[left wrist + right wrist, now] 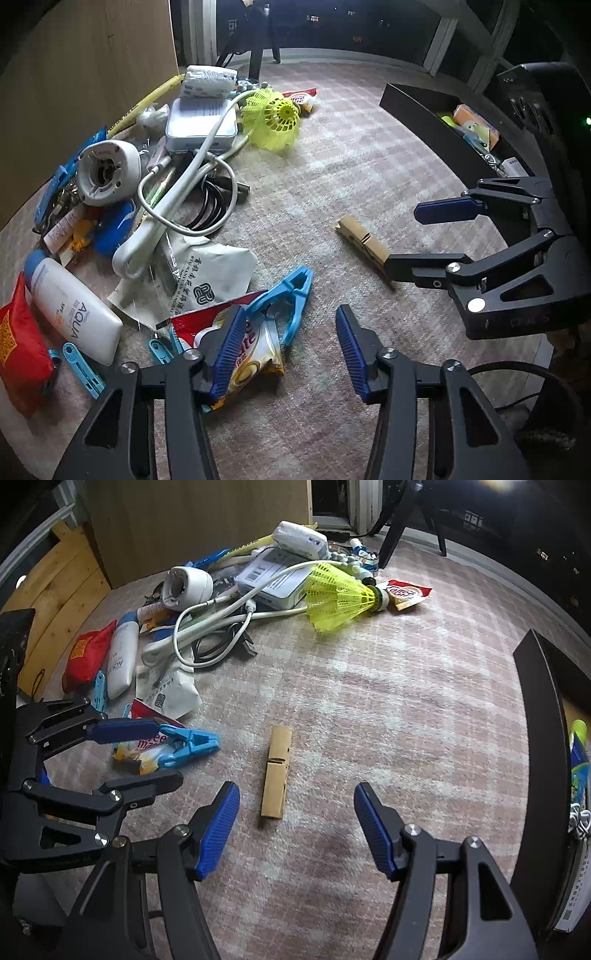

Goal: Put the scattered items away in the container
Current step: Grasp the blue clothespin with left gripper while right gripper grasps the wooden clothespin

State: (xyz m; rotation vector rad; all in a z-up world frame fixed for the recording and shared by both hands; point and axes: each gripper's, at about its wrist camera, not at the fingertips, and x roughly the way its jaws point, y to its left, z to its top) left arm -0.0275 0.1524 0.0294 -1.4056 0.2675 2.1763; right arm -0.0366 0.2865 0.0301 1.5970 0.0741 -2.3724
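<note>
Between the left tongs (pixel 291 350), half-wide and holding nothing, bare carpet; one red-and-yellow foil sachet (pixel 255 354) lies under their left pad, one blue plastic clip (pixel 291 299) just beyond. Shift left before closing, I'd judge. Ahead of the right tongs (pixel 295 830), wide, empty: one tan wooden clothespin (pixel 277 771); one black container (pixel 543 738) at right.
</note>
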